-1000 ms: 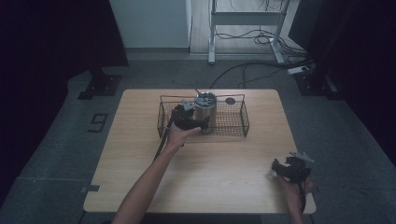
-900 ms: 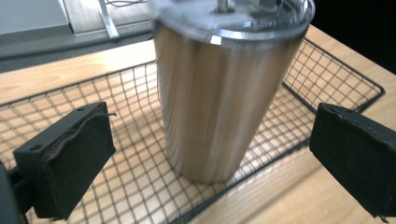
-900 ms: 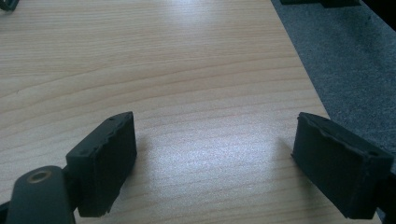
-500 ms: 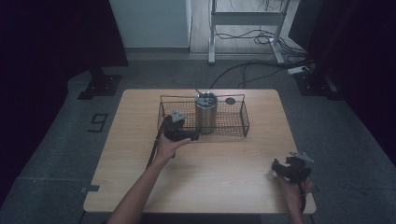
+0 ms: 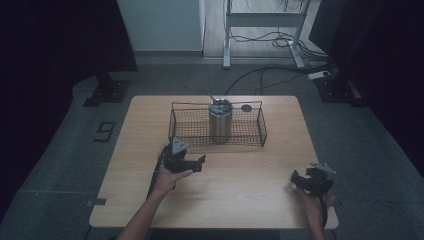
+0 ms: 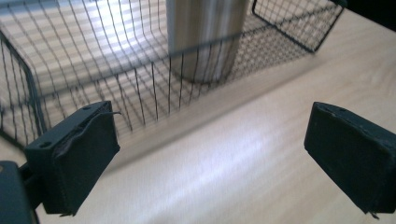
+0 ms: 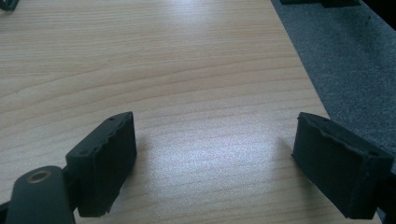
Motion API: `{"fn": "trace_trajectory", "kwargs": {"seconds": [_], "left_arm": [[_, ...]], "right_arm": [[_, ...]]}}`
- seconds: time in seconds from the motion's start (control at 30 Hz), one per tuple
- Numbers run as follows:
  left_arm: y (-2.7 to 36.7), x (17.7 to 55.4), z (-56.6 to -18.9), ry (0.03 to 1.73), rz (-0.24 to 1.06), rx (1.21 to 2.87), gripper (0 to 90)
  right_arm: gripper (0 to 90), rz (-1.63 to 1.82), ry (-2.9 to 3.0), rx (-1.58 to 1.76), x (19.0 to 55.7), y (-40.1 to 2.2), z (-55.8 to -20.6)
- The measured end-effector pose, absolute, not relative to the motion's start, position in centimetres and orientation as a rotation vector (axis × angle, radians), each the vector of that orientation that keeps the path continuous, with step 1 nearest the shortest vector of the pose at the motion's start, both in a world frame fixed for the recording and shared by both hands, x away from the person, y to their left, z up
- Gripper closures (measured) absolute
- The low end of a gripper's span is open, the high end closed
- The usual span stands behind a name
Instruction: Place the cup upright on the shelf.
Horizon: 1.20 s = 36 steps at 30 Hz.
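A steel tumbler [image 5: 220, 122] stands upright in the middle of a black wire basket [image 5: 172, 125] at the back of the wooden table [image 5: 240, 200]. My left gripper [image 5: 201, 162] sits low over the table in front of the basket's left half, clear of the wire. Its jaws have just been closing a little, they stand open and nothing is between them. In the left gripper view the gripper [image 6: 210, 140] looks through the basket wall [image 6: 93, 70] at the tumbler [image 6: 205, 37]. My right gripper [image 5: 295, 178] rests open near the front right corner, with bare wood between its jaws [image 7: 215, 154].
A small dark round thing [image 5: 246, 107] lies by the basket's far right rim. The table's right edge [image 7: 303, 74] runs close beside the right gripper, with grey floor beyond. Cables and a metal frame [image 5: 260, 20] stand behind the table.
The left gripper has drawn back from the tumbler, out of the basket, toward the front left and lower over the table. The tumbler stays standing. The right gripper has not moved.
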<state>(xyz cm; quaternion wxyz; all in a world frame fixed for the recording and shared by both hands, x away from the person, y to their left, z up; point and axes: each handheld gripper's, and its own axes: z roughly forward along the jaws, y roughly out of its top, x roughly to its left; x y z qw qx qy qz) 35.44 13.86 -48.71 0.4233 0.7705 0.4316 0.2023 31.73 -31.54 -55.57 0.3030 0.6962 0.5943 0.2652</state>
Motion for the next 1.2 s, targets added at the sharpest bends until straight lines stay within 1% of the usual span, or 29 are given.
{"fn": "trace_trajectory", "kwargs": {"seconds": [0.23,0.47,0.67,0.77,1.2], "left_arm": [[15.8,32.5,-50.8,1.107,0.493,1.947,2.9],[18.3,30.5,-52.6,1.139,0.470,1.965,3.4],[19.5,30.3,-53.6,1.191,0.482,1.977,4.8],[19.5,30.3,-53.6,1.199,0.489,1.958,6.9],[19.3,30.5,-54.0,1.215,0.482,1.979,7.2]], "right_arm": [[13.4,0.703,1.575,1.845,31.7,-31.5,-55.6],[13.4,0.704,1.575,1.846,31.7,-31.5,-55.6],[13.4,0.703,1.575,1.846,31.7,-31.5,-55.6],[13.4,0.703,1.575,1.846,31.7,-31.5,-55.6],[13.4,0.703,1.575,1.846,31.7,-31.5,-55.6]]}}
